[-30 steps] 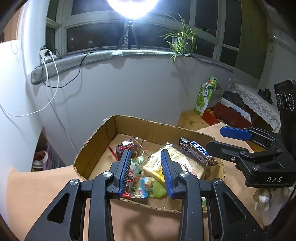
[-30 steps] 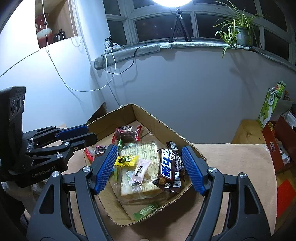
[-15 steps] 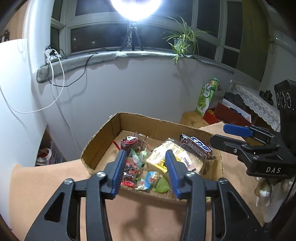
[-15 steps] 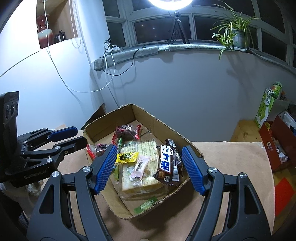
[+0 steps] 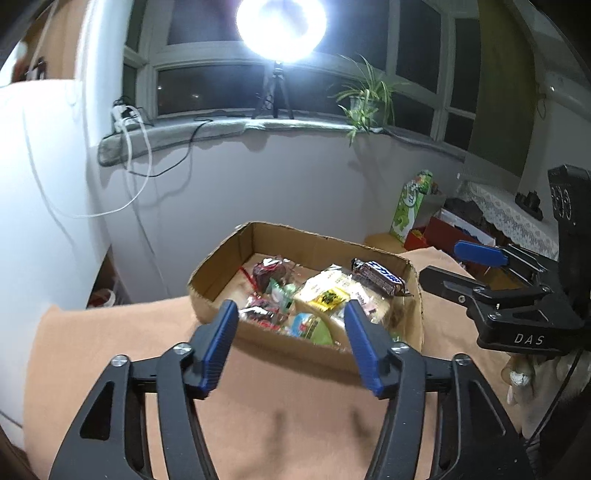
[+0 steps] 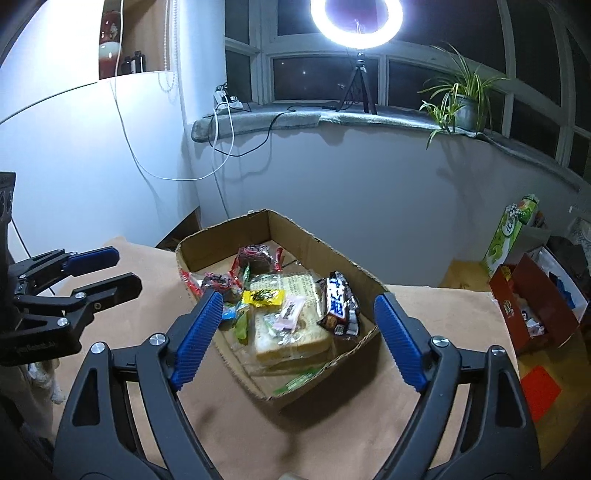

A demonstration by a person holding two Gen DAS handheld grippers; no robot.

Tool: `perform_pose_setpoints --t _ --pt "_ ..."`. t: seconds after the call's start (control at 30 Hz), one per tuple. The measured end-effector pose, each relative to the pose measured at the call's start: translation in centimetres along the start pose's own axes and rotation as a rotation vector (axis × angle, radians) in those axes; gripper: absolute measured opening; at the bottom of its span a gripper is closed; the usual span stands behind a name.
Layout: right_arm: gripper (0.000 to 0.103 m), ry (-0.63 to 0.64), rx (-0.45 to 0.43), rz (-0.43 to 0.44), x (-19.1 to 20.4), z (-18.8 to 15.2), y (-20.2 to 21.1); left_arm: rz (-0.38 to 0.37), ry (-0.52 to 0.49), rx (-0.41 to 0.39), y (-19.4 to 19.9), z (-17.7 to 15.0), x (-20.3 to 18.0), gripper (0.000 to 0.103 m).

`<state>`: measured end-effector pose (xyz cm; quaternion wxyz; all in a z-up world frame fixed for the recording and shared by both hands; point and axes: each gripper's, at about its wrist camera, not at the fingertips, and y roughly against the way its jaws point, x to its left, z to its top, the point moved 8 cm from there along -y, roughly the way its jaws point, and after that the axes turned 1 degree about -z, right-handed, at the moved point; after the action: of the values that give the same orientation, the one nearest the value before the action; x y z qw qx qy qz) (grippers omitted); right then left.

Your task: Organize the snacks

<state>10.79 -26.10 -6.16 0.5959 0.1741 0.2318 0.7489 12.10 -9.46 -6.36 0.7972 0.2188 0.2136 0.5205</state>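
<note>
An open cardboard box [image 5: 221,269] [image 6: 314,243] stands on a tan cloth and holds several snacks: a bagged loaf of bread [image 6: 291,328], a brown chocolate bar [image 5: 378,277] [image 6: 338,302], a yellow packet [image 6: 264,297] and a dark red-wrapped sweet [image 5: 267,273]. My left gripper [image 5: 288,314] hovers above the box's near wall, its jaws opening with nothing between them. Over the near part of the box my right gripper [image 6: 295,306] also has its jaws opening wide, empty. Each gripper shows at the side of the other's view.
The tan cloth [image 5: 110,339] covers the table around the box. A red box of goods [image 6: 535,306] and a green carton [image 6: 509,232] stand to the right. A ring light [image 6: 356,22] and a potted plant [image 6: 461,107] sit on the window sill.
Both grippers have drawn back from the box, which looks smaller and farther now. The left jaws have spread from nearly shut to wide apart, and the right jaws are a little wider.
</note>
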Motion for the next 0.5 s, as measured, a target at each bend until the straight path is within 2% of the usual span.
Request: perform_pose_setpoints --t 0.1,0.23,0.5 --pt "0.090 0.001 -0.011 -0.006 0.5 -0.4 0.8 0.018 0.024 -0.023 1.1 -0.6 0.8 0.065" --pt "0.098 0.006 -0.035 -0.020 1.0 -1.0 1.8 0.053 0.024 -0.048 2.1 -1.6 1.4 0.075" --pt "0.098 0.010 -0.052 -0.062 0.9 -1.3 2.1 0.093 0.029 -0.026 2.1 -3.3 2.3 0.076"
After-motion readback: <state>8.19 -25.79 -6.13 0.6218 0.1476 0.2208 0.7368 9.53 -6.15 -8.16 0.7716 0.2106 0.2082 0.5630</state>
